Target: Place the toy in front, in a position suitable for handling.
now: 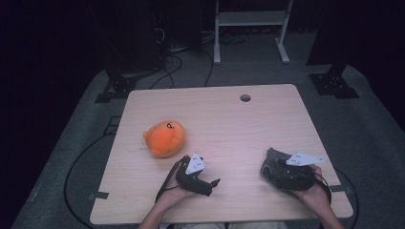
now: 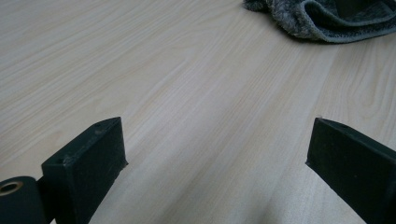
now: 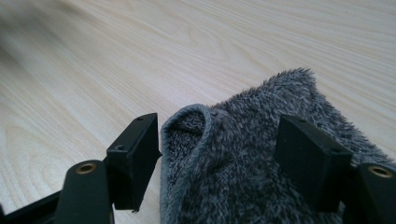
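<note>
Your right claw (image 3: 217, 154) is straddling 1 grey cloth (image 3: 261, 177), jaws apart around its folded edge, not pinching; the cloth is stretching forward past them. Your left claw (image 2: 217, 158), gaping, is holding nothing, 1 orange plush (image 1: 165, 138) just beyond it.

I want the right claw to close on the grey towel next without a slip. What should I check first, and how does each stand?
1. Right claw open: ok.
2. Grey towel lies between its jaws: ok.
3. Towel gripped already: not ok, jaws stand apart.
4. Left claw open, off the towel: ok.
5. Orange plush toy away from the towel: ok.
6. Towel's folded layers both caught: cannot tell.
</note>
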`<state>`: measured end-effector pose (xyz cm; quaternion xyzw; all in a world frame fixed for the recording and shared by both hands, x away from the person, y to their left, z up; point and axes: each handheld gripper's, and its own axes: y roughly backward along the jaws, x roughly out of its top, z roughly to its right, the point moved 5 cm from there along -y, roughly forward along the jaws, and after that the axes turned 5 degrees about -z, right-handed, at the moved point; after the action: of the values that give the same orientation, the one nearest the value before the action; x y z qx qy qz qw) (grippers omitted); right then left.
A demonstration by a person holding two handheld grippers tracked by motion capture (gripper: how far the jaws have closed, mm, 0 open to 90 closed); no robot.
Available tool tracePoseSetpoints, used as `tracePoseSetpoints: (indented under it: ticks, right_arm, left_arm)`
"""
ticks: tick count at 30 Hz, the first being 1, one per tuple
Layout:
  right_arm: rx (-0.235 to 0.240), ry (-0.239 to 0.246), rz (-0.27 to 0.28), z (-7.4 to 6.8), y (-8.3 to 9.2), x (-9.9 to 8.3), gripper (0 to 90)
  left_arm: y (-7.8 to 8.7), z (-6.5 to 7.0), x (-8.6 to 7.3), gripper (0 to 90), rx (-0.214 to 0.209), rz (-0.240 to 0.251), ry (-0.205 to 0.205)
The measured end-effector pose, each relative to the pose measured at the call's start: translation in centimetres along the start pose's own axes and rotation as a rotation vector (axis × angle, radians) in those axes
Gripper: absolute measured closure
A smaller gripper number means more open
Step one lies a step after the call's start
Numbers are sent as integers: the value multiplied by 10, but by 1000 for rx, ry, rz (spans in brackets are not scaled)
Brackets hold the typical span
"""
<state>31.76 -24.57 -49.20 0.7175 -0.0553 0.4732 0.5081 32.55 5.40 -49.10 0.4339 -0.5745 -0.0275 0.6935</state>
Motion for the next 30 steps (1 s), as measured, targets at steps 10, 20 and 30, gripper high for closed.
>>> tracePoseSetpoints:
  ticks: [10, 20, 30]
  right_arm:
    - [-2, 6, -4, -1, 0, 0, 290]
    - [-6, 19, 3, -6, 1, 3, 289]
    - [1, -1, 9, -3, 2, 2, 287]
  left_arm:
    - [6, -3, 4, 48, -9, 28, 3]
    - [29, -23, 18, 48, 55, 109, 4]
    - [58, -59, 22, 48, 155, 182, 57]
